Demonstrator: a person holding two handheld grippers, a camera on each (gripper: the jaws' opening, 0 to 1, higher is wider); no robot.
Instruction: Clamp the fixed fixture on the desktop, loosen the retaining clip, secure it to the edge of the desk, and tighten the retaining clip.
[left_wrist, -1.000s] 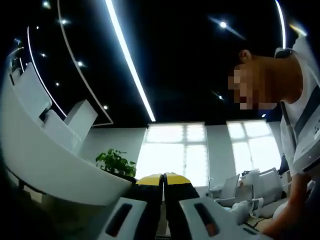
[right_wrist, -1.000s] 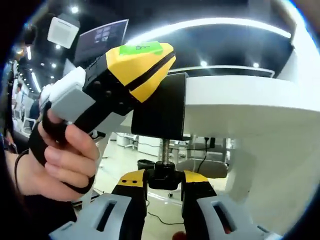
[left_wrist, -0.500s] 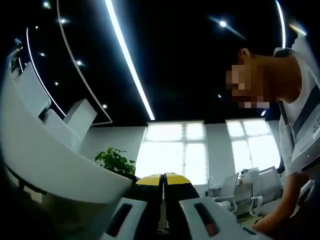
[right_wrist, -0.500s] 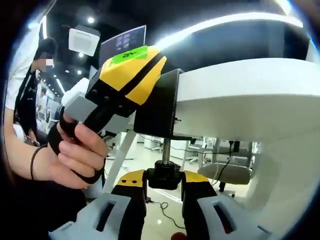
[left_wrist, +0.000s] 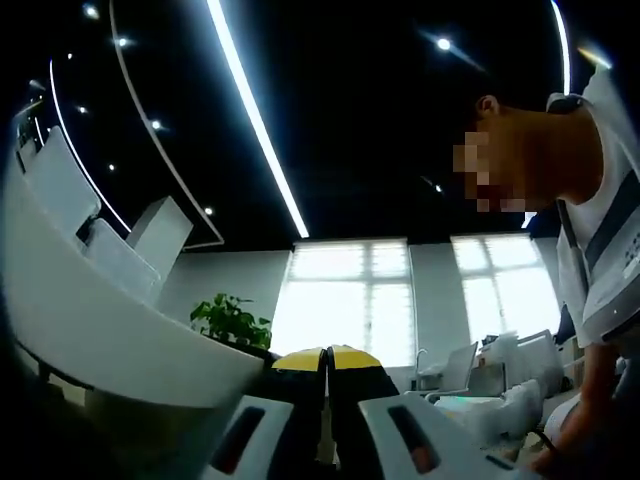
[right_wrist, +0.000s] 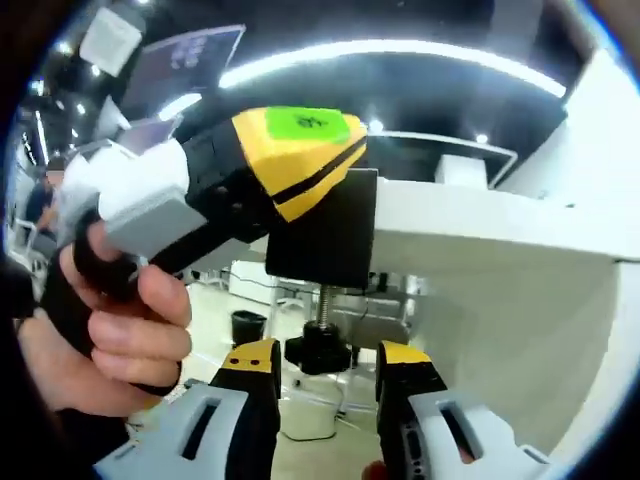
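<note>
Most of the job looks done. In the right gripper view, the black fixture (right_wrist: 325, 235) sits on the edge of the white table (right_wrist: 470, 240). Its top part lies over the table edge, and its screw (right_wrist: 325, 305) points down below the table. At the bottom of the screw is a black knob (right_wrist: 318, 352). That knob is the retaining clip you turn.

The left hand-held gripper (right_wrist: 300, 150) comes in from the left side of that view, held by a hand (right_wrist: 120, 330). Its yellow jaws are pressed shut on the top of the fixture and hold it against the table.

The right hand-held gripper (right_wrist: 328, 365) is just under the knob. Its jaws are apart, one on each side of the knob, and I cannot tell if they touch it. So it is open and has hold of nothing for sure.

In the left gripper view, the left hand-held gripper's own jaws are closed together, pointing up at the ceiling lights and windows (left_wrist: 350, 300).

What seems left is small: check that the knob is tight enough, then let go of the fixture. I cannot tell from here how tight the screw is.
</note>
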